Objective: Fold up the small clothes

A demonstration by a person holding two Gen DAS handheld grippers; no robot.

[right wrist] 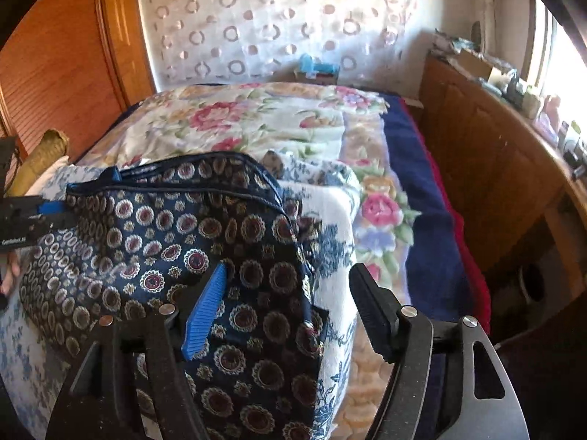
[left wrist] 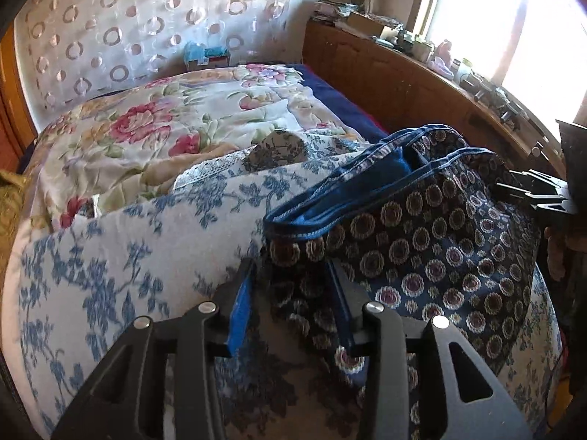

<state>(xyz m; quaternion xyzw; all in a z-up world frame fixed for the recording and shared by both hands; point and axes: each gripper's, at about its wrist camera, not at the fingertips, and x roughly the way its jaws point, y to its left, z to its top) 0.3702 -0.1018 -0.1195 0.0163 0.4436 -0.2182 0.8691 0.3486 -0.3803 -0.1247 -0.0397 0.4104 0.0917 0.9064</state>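
Note:
A small navy garment with round medallion print and blue-trimmed waistband lies on a white cloth with blue flowers on the bed. It also shows in the right wrist view. My left gripper is open, its blue-padded fingers astride the garment's near left corner. My right gripper is open over the garment's right edge; its blue pad rests over the fabric, the black finger is over the white cloth. Each gripper shows at the edge of the other's view.
A floral bedspread covers the bed behind, with a dark blue blanket along its right side. A wooden cabinet with clutter stands right under a bright window. A spotted curtain hangs at the back.

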